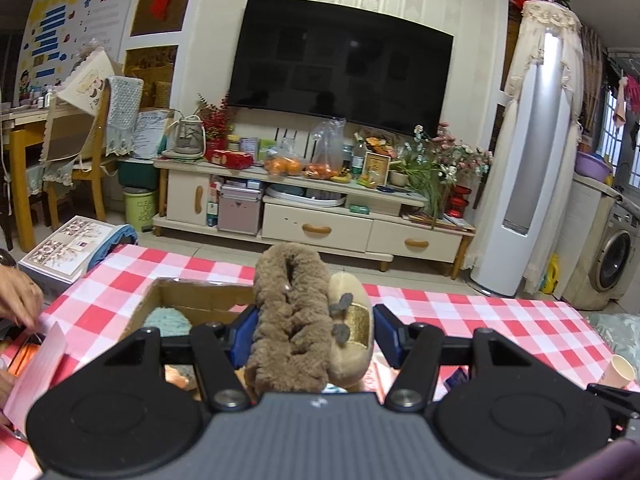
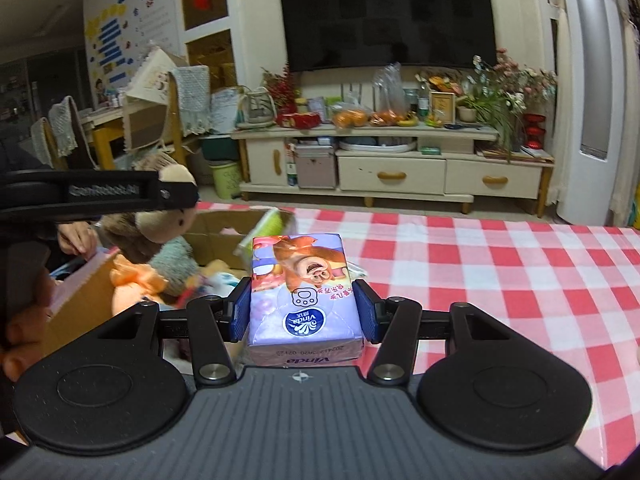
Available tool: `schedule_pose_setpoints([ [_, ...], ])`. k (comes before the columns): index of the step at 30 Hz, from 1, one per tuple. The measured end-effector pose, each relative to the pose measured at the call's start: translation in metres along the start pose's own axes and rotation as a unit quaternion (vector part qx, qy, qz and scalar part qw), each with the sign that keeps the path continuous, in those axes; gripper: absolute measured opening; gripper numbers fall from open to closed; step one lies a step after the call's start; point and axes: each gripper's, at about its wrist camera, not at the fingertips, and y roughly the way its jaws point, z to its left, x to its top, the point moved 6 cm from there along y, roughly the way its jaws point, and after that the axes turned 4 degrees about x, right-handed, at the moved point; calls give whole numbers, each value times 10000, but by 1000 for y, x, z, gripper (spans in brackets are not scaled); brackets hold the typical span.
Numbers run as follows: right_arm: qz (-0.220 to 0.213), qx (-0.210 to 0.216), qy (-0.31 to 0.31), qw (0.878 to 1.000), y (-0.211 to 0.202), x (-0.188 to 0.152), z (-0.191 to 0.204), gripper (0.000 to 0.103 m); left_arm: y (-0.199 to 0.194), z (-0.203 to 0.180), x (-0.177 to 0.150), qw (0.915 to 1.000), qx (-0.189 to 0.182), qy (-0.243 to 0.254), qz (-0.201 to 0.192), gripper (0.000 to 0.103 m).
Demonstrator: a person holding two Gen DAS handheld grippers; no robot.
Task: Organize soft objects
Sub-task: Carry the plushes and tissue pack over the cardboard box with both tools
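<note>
right gripper (image 2: 305,312) clamps tissue pack (image 2: 302,292); "vinda"

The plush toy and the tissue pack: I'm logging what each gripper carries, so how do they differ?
The plush toy is brown, furry and lumpy; the tissue pack is a smooth purple block with printed cartoon art. The toy sits in the left gripper, with only the left pad plainly against it; the pack fills the right gripper, both pads touching. Both are soft goods held above the checked tablecloth, near the cardboard box.
</note>
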Motion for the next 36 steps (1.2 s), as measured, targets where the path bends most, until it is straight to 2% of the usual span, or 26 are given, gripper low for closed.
schedule_pose_setpoints([
  [11,-30,401,-217,9990,12,8,39,66,14,29,7,9996,238,-117,37,60],
  [22,110,745,-406,9963,24,-2,69,66,36,50,9,9990,242,-263,250,60],
  [31,251,1016,-595,9927,29,-11,86,66,56,46,3,9985,239,25,489,60],
  [36,349,1035,-765,9911,33,-17,93,66,67,45,-1,9975,228,146,652,61],
])
